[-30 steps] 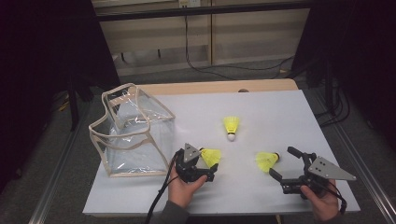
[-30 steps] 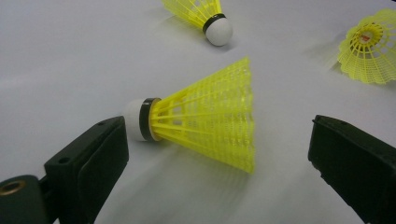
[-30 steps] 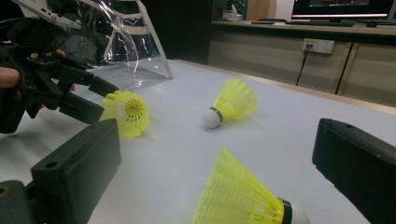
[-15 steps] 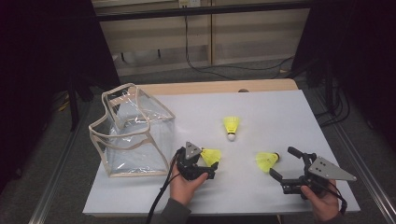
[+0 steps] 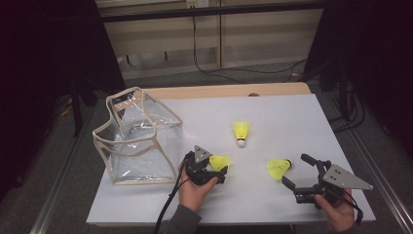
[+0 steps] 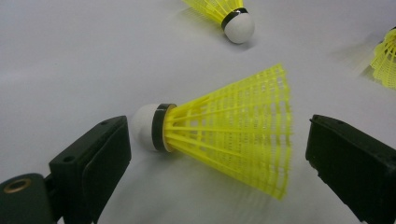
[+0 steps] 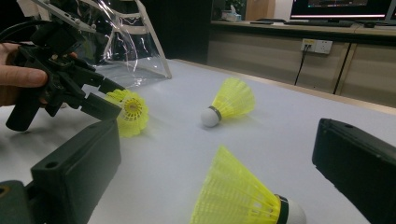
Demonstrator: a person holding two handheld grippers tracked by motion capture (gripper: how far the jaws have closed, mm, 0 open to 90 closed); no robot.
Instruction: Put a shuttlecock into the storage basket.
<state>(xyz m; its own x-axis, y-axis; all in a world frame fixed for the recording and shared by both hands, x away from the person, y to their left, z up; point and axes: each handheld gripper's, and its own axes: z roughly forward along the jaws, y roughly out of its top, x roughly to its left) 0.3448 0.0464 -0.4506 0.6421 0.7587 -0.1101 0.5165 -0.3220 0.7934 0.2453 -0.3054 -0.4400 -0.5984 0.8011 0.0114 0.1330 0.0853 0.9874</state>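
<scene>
In the high view, the left tool (image 5: 217, 171) sits at lower centre of the frame, held in the person's left hand (image 5: 192, 192), with its jaws spread around a yellow shuttlecock (image 5: 220, 162) that lies on its side on the white bench (image 5: 292, 117). The left gripper view shows this up close — the shuttlecock (image 6: 224, 126) fills the middle of the frame, its white cork tip right beside the jaw at lower left, its open skirt pointing toward the jaw at right, a gap of bare bench between skirt and jaw. The jaws are not pressed on it.

The right tool (image 5: 293, 170) is at lower right of the high view, jaws spread and holding nothing, with a second shuttlecock (image 5: 278, 167) lying just beside its tips. In the right gripper view that second shuttlecock (image 7: 245, 198) lies at bottom centre between the two wide-apart jaws, cork tip toward the right.

A third shuttlecock (image 5: 240, 132) rests near the middle of the high view, cork toward the bottom of the frame, apart from both tools. A clear plastic bag (image 5: 139, 136) with beige trim stands open at centre left — just to the left of the left tool.
</scene>
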